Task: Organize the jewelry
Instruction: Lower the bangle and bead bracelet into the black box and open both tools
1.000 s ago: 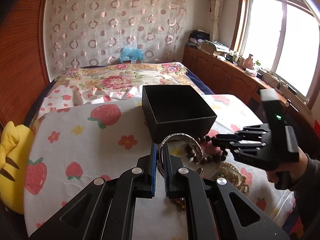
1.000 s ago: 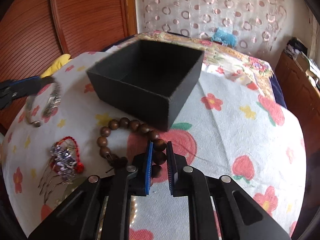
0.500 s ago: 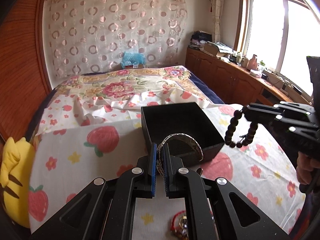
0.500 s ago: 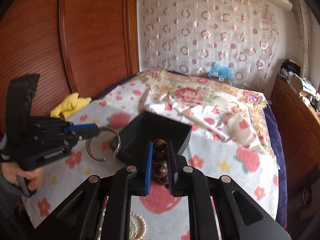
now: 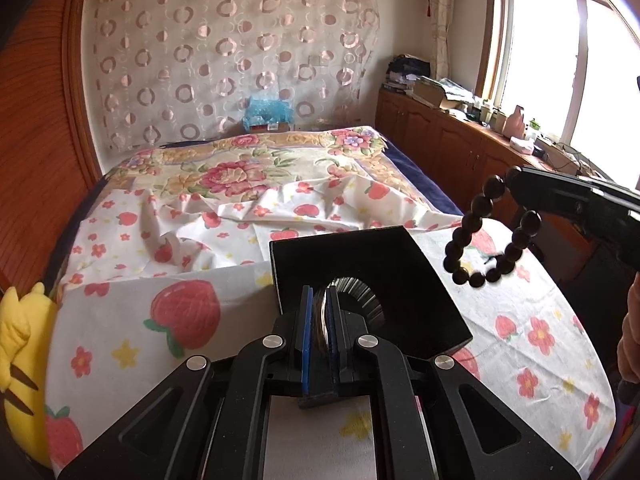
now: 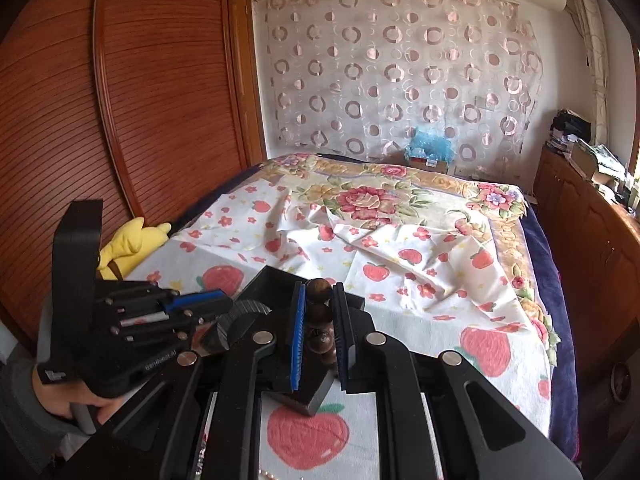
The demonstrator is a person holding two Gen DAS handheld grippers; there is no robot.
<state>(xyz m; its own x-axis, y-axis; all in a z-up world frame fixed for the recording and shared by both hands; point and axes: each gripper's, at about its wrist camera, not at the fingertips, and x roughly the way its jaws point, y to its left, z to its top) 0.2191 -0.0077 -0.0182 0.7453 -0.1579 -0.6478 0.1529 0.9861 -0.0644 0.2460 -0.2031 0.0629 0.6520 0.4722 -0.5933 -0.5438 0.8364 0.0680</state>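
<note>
My left gripper [image 5: 320, 300] is shut on a silver bangle [image 5: 354, 294] and holds it over the open black box [image 5: 416, 276] on the strawberry-print cloth. My right gripper [image 6: 318, 296] is shut on a dark wooden bead bracelet [image 6: 319, 312]. In the left wrist view that bracelet [image 5: 486, 236] hangs from the right gripper [image 5: 516, 186] above the box's right side. In the right wrist view the left gripper [image 6: 224, 304] reaches in from the left with the bangle [image 6: 240, 318] over the box [image 6: 276, 280], which is mostly hidden behind my fingers.
A yellow plush toy [image 5: 18, 356] lies at the cloth's left edge. Rumpled floral bedding [image 5: 240, 176] lies beyond the box. Wooden cabinets [image 5: 440, 148] run along the right under a window. A wooden panel [image 6: 120, 120] stands on the left.
Both grippers rose from the cloth with their bracelets and moved toward the box. The left gripper now holds the bangle over the box opening; the bead bracelet left the cloth and hangs in the air.
</note>
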